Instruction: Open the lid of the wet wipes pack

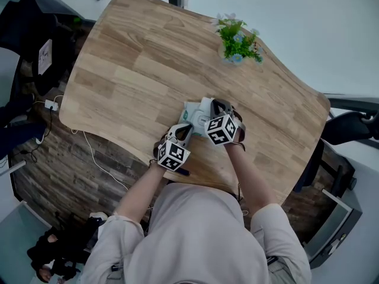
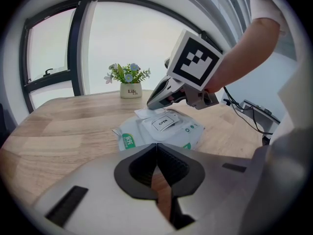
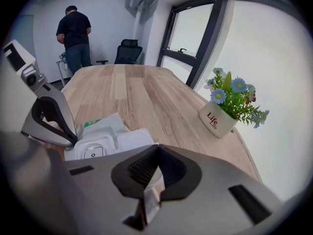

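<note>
Lying flat on the wooden table point(image 1: 130, 58), the wet wipes pack point(image 2: 129, 141) sat straight ahead of the left gripper point(image 2: 156, 150), near its tips but apart from them. Its long side seemed to run across that gripper's line rather than along it. The left gripper's jaws were pressed together with nothing in them; only bare wood showed through the gap below the pads. The right gripper point(image 3: 156, 153) was clearly the nearer one: it reached over the pack's far side, the side toward the flower pot point(image 3: 217, 119), with its tips down at the pack's edge. Its jaws were closed too, and a thin pale strip showed between them, which I judged to be the free edge of the lid point(image 3: 132, 140). The lid looked swung over toward the right gripper, baring a seal point(image 2: 164, 123) marked OPEN that faced up. By that reading the hinge lay between the two grippers. Any further move would turn on the right gripper carrying the lid away from the left one, while the left stood placed to press the pack's near end if it lifted.
</note>
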A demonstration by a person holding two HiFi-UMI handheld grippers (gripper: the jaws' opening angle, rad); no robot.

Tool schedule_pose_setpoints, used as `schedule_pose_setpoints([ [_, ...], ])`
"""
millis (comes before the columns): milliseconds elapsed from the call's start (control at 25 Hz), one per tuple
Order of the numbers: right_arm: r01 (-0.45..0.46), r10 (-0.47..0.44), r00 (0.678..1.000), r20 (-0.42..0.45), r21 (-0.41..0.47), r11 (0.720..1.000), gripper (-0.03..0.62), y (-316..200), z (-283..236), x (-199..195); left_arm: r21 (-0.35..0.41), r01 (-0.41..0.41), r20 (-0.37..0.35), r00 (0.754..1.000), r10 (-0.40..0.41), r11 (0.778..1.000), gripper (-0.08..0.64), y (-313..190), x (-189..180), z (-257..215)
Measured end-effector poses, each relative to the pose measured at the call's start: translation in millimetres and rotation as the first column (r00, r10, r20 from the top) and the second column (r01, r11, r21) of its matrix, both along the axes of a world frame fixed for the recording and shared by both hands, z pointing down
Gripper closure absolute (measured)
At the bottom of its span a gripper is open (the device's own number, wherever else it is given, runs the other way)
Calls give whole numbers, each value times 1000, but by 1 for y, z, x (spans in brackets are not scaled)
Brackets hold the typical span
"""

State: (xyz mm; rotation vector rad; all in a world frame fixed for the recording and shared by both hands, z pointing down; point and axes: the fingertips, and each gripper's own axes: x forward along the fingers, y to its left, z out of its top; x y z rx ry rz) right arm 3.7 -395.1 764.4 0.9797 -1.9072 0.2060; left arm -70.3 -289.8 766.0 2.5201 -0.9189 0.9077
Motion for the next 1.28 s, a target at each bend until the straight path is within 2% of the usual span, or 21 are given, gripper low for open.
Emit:
schedule_pose_setpoints([
  [480,-19,18,999,39,16,1000,584,3,-10,0,-32,22,12,1000,-22,999,539,1,-1,-1],
  [800,-60,46,984,175,81,995,584,16,-44,5,-13,69,1,998,-69,998,540,14,-3,-22],
  [920,-104,75,969,234,118,988,585,26,-63,12,11,94,-3,996,-94,996,539,22,-5,-33],
  [1080,-162,104,934,341,148,976,585,45,-94,22,44,145,-17,989,-145,988,538,34,-7,-54],
  [1280,-219,105,894,436,218,951,586,70,-140,42,97,241,-87,969,-233,966,538,52,-3,-94],
])
